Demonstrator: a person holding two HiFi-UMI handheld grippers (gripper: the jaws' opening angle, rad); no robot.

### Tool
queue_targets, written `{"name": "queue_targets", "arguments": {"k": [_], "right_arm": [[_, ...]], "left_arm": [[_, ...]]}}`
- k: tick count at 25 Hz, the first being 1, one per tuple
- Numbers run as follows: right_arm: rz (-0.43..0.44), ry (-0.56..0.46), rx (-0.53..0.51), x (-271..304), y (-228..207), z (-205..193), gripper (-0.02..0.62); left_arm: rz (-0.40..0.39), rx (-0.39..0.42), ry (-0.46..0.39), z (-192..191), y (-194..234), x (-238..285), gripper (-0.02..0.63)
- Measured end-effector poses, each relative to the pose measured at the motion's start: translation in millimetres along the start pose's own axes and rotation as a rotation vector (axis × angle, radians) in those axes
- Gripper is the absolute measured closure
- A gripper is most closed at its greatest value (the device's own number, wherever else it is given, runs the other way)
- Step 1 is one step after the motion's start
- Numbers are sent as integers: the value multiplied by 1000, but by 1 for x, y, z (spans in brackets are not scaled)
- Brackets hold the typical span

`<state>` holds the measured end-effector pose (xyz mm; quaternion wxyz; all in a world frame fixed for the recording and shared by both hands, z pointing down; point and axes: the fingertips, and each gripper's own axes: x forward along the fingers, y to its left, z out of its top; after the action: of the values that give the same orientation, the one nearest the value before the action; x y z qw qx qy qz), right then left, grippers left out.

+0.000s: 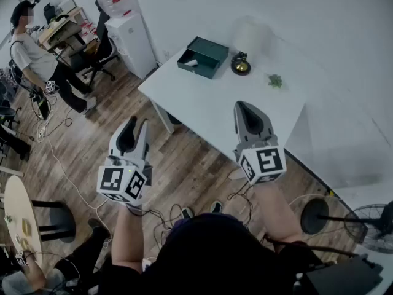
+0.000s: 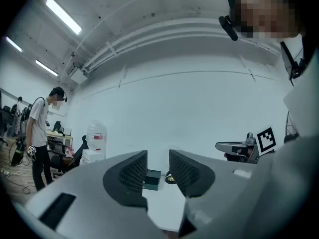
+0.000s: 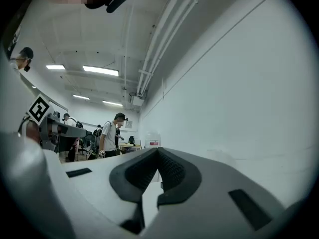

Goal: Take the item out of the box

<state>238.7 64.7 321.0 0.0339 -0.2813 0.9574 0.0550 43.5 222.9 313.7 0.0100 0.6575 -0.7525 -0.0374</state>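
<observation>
A dark green box (image 1: pixel 202 56) rests at the far left end of the white table (image 1: pixel 209 106); a pale patch shows at the box's near-left corner. Both grippers hang in the air short of the table, well away from the box. My left gripper (image 1: pixel 136 125) is over the wooden floor with its jaws open and nothing between them. In the left gripper view the box (image 2: pixel 152 179) appears small and distant through the gap of the left gripper (image 2: pixel 158 157). My right gripper (image 1: pixel 244 107) hovers at the table's near edge, and in its own view the right gripper (image 3: pixel 158 151) has its jaws closed together, empty.
Beside the box stand a dark round ornament on a gold base (image 1: pixel 240 64) and a small green plant (image 1: pixel 275 80). A water dispenser (image 1: pixel 132 39) stands left of the table. A person (image 1: pixel 37 60) stands at far left. Cables lie on the floor; a fan (image 1: pixel 374 226) is at right.
</observation>
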Motion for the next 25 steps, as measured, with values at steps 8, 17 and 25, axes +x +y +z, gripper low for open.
{"name": "queue_targets", "arguments": {"k": [8,17,25], "right_arm": [[22,-7,9,-4,-19,-5,592],[37,-53,24,-5,-38,-2,540],[40,-36,40,21,-33,-13,529]], "left_arm": [[36,0,6,-5,-15,10,476],[88,23,3,-4,-23,20,478],[108,21,3,-8,4,27,479]]}}
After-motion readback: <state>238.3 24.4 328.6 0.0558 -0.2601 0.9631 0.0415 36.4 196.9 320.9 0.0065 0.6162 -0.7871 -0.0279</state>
